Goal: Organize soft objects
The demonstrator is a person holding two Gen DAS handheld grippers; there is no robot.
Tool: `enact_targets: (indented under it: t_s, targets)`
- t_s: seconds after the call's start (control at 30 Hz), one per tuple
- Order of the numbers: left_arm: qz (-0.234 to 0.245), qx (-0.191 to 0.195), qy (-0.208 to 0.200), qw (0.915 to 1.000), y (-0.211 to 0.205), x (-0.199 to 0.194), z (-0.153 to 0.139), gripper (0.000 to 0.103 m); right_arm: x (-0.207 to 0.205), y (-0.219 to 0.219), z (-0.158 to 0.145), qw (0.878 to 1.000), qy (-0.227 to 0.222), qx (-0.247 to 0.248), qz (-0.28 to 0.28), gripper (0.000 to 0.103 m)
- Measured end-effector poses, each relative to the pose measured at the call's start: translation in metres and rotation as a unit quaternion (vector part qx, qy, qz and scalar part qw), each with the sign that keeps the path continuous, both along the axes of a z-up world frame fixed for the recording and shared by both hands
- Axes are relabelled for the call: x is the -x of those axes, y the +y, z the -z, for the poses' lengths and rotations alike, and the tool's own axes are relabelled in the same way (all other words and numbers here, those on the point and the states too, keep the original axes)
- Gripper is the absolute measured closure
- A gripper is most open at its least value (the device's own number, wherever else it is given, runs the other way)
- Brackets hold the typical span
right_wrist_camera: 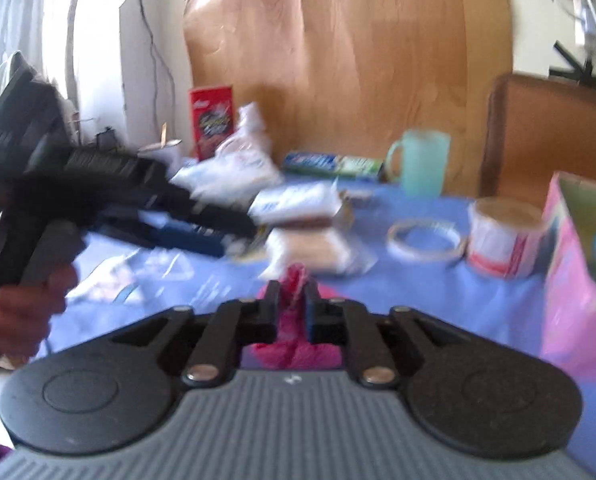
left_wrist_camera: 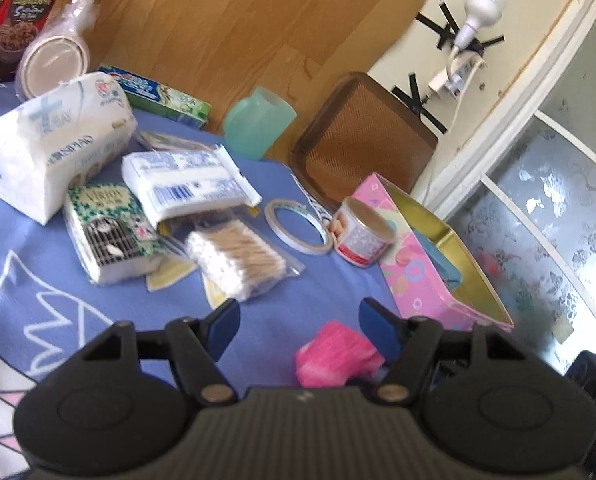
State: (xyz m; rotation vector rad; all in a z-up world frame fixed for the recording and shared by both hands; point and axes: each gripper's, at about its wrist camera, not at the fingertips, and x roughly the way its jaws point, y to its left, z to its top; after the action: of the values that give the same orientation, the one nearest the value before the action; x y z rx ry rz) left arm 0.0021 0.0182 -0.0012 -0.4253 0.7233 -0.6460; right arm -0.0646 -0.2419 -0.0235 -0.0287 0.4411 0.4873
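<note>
My right gripper [right_wrist_camera: 292, 300] pinches the pink soft bundle [right_wrist_camera: 294, 280] just above the blue-clothed desk [right_wrist_camera: 418, 280], near the open pink box [right_wrist_camera: 578, 280], its likely home; my left gripper [left_wrist_camera: 298, 320] hovers unclenched and empty over the clutter.

The right gripper [right_wrist_camera: 292, 304] is clamped on a crumpled pink soft object [right_wrist_camera: 294, 280], its pads pressing the folds near the tabletop's [right_wrist_camera: 418, 292] front edge. To the left, a hand [right_wrist_camera: 18, 304] holds the left gripper [right_wrist_camera: 226, 236] over the blue cloth, jaws parted. Farther back lie a tape ring [right_wrist_camera: 424, 246], a tin can [right_wrist_camera: 504, 236] and a green mug [right_wrist_camera: 422, 162]; a pink box [right_wrist_camera: 578, 280] stands at the right edge.
</note>
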Motion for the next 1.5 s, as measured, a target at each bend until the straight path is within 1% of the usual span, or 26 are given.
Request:
enact_targets:
  t_s: [0.03,0.07,0.1,0.13,0.17,0.2,0.27,0.33,0.4,0.53,0.57,0.6,0.63,0.67,0.7,0.83,0.97,1.07,1.13,1.2,1.23,1.27,1.3,1.37,1.43,1.5]
  targets:
    - [0.005,-0.001,0.000,1.0000,-0.002,0.002,-0.001,0.036,0.006,0.002,0.003,1.000,-0.011,0.010,-0.001,0.053]
    - [0.009,-0.001,-0.001,1.0000,-0.005,0.003,-0.002,0.034,0.011,0.004,0.004,1.000,-0.024,0.020,0.001,0.036]
    - [0.014,0.000,-0.002,0.9999,-0.007,0.005,-0.004,0.032,0.015,0.004,0.004,0.999,-0.035,0.028,0.005,0.027]
    - [0.018,0.001,-0.003,0.9998,-0.008,0.005,-0.005,0.031,0.018,0.004,0.004,0.999,-0.041,0.030,0.003,0.023]
    - [0.023,0.001,-0.003,0.9997,-0.012,0.006,-0.006,0.030,0.021,0.003,0.003,0.999,-0.044,0.030,-0.003,0.014]
    - [0.028,0.000,-0.005,0.9996,-0.015,0.007,-0.007,0.029,0.023,0.002,0.004,0.998,-0.046,0.032,-0.006,0.009]
    - [0.039,-0.006,-0.006,0.9992,-0.024,0.010,-0.008,0.029,0.022,-0.001,0.008,0.998,-0.049,0.044,-0.002,0.008]
    - [0.053,-0.014,-0.005,0.9985,-0.034,0.012,-0.006,0.029,0.017,-0.004,0.014,0.998,-0.034,0.052,0.003,0.008]
    - [0.065,-0.029,-0.003,0.9974,-0.045,0.013,-0.003,0.029,0.013,-0.007,0.019,0.999,-0.013,0.043,0.010,0.008]
    - [0.065,-0.067,0.003,0.9956,-0.061,0.008,0.008,0.031,-0.005,-0.009,0.024,0.999,0.020,0.025,0.010,0.010]
    - [0.065,-0.072,0.011,0.9952,-0.062,0.005,0.011,0.040,-0.010,-0.008,0.026,0.999,0.025,0.025,0.009,0.015]
    - [0.071,-0.072,0.021,0.9946,-0.065,0.002,0.014,0.047,-0.014,-0.006,0.028,0.999,0.032,0.024,0.005,0.031]
    - [0.068,-0.077,0.021,0.9945,-0.068,0.002,0.014,0.048,-0.017,-0.004,0.030,0.999,0.040,0.022,-0.001,0.045]
    - [0.067,-0.081,0.013,0.9944,-0.071,0.002,0.011,0.049,-0.020,-0.003,0.031,0.999,0.049,0.019,-0.007,0.048]
    - [0.074,-0.079,0.002,0.9942,-0.075,0.003,0.005,0.049,-0.019,-0.003,0.031,0.999,0.044,0.017,-0.002,0.048]
    - [0.108,-0.067,-0.039,0.9911,-0.111,-0.005,-0.026,0.049,-0.006,-0.018,0.019,0.998,-0.025,0.024,0.043,0.048]
    - [0.148,-0.073,-0.076,0.9833,-0.168,-0.018,-0.047,0.047,-0.001,-0.048,0.002,0.990,-0.078,0.036,0.110,0.048]
    - [0.168,-0.077,-0.088,0.9789,-0.211,-0.026,-0.051,0.045,-0.005,-0.080,-0.004,0.982,-0.089,0.035,0.164,0.048]
    - [0.173,-0.082,-0.091,0.9773,-0.236,-0.032,-0.050,0.041,-0.009,-0.099,-0.005,0.977,-0.088,0.033,0.193,0.048]
    - [0.168,-0.090,-0.090,0.9775,-0.255,-0.036,-0.047,0.031,-0.015,-0.115,-0.004,0.971,-0.084,0.034,0.223,0.047]
    - [0.163,-0.093,-0.089,0.9781,-0.260,-0.038,-0.046,0.031,-0.020,-0.121,-0.003,0.968,-0.083,0.032,0.236,0.047]
    - [0.158,-0.094,-0.090,0.9789,-0.262,-0.039,-0.044,0.030,-0.024,-0.127,-0.002,0.964,-0.081,0.030,0.251,0.043]
    - [0.153,-0.094,-0.088,0.9799,-0.261,-0.040,-0.043,0.029,-0.029,-0.133,-0.001,0.959,-0.079,0.031,0.271,0.032]
    - [0.140,-0.085,-0.078,0.9834,-0.246,-0.041,-0.041,0.027,-0.036,-0.141,0.002,0.949,-0.079,0.040,0.303,0.017]
    - [0.126,-0.072,-0.070,0.9870,-0.220,-0.041,-0.038,0.026,-0.033,-0.145,0.002,0.941,-0.095,0.037,0.322,0.017]
    - [0.107,-0.067,-0.065,0.9899,-0.186,-0.039,-0.033,0.026,-0.025,-0.148,0.001,0.937,-0.106,0.013,0.332,0.019]
